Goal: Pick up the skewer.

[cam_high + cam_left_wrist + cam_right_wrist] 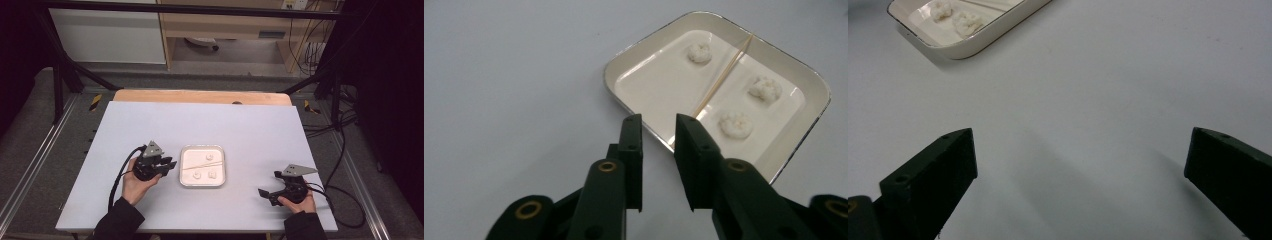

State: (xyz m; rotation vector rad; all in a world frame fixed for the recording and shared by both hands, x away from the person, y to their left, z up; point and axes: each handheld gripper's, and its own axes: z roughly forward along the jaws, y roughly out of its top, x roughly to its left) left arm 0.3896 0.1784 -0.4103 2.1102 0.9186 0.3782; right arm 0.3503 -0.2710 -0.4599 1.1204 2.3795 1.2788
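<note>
stick: thin wooden stick (723, 75) lies slanted in the white tray (634, 60) among three soft white lumps | feel: light, snaps easily, take its near end | left gripper (658, 125): jaws narrow, nothing between | right gripper (1080, 150): jaws wide, nothing held

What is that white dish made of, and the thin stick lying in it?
The dish looks like glazed ceramic, or perhaps enamel: glossy cream surface with highlights and a thin dark edge line. The stick looks like bare wood or bamboo: pale tan, matte, very slender, like a skewer.
</note>
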